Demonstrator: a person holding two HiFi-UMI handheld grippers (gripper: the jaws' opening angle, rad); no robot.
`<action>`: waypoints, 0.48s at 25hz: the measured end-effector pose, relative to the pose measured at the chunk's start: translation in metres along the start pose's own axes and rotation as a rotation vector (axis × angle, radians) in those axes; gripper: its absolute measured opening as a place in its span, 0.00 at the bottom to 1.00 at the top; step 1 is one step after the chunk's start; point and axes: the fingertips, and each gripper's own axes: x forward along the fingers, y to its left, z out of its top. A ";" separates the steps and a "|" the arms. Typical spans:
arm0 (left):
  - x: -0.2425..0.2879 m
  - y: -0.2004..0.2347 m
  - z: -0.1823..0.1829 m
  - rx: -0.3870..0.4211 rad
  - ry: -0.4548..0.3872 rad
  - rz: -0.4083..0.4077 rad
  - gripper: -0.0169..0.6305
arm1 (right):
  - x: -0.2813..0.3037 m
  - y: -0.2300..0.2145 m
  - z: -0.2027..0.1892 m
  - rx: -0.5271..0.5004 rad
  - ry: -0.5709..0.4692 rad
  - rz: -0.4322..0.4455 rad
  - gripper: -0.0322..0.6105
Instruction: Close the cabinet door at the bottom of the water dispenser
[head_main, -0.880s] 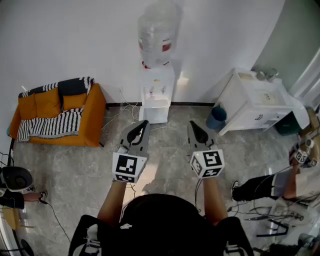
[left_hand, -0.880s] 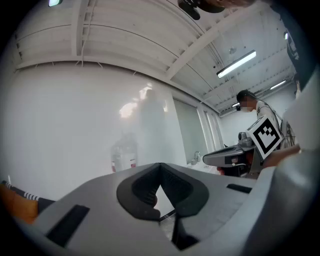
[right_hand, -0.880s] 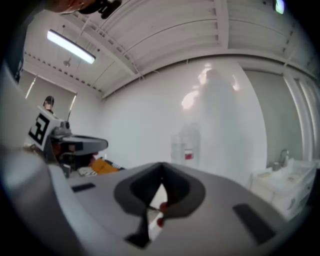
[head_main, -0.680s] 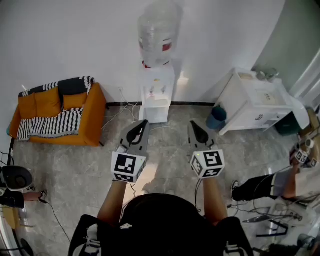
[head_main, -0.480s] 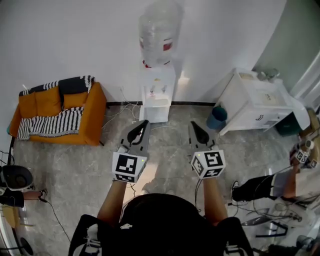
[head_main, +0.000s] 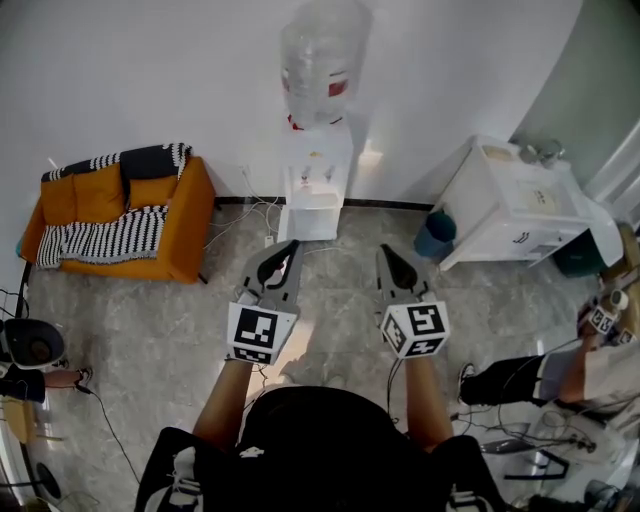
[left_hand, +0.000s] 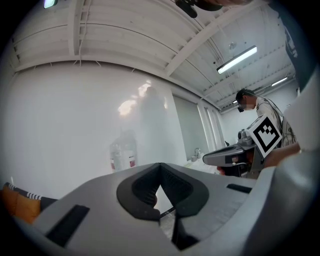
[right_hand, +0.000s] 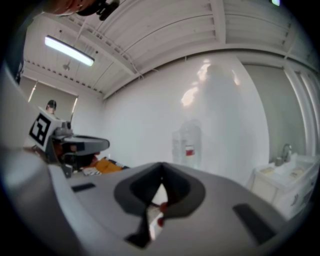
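Note:
The white water dispenser (head_main: 318, 170) stands against the far wall with a clear bottle (head_main: 320, 55) on top. Its low cabinet (head_main: 311, 222) shows from above, and I cannot tell how its door stands. My left gripper (head_main: 287, 247) and right gripper (head_main: 383, 252) are held side by side over the floor, well short of the dispenser and pointing at it. Both are shut with nothing between their jaws. In the left gripper view the dispenser (left_hand: 123, 156) is pale and far off above the shut left gripper (left_hand: 161, 168). The right gripper view shows the dispenser (right_hand: 186, 146) beyond the shut right gripper (right_hand: 161, 168).
An orange sofa (head_main: 120, 215) with a striped blanket stands left of the dispenser. A white sink unit (head_main: 520, 205) and a blue bin (head_main: 433, 236) are to its right. Cables trail by the wall. A person (head_main: 560, 372) sits at the right edge.
Both grippers hold the same pose and place. The room has slid slightly in the head view, sofa and dispenser a little up.

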 end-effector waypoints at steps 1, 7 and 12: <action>0.001 -0.003 -0.001 0.006 0.005 0.002 0.04 | -0.001 -0.002 -0.001 0.001 0.002 0.005 0.10; 0.006 -0.025 0.000 0.000 0.012 0.011 0.04 | -0.012 -0.019 -0.007 0.016 0.005 0.028 0.10; 0.005 -0.045 0.000 -0.003 0.017 0.016 0.04 | -0.029 -0.033 -0.014 0.022 0.006 0.033 0.10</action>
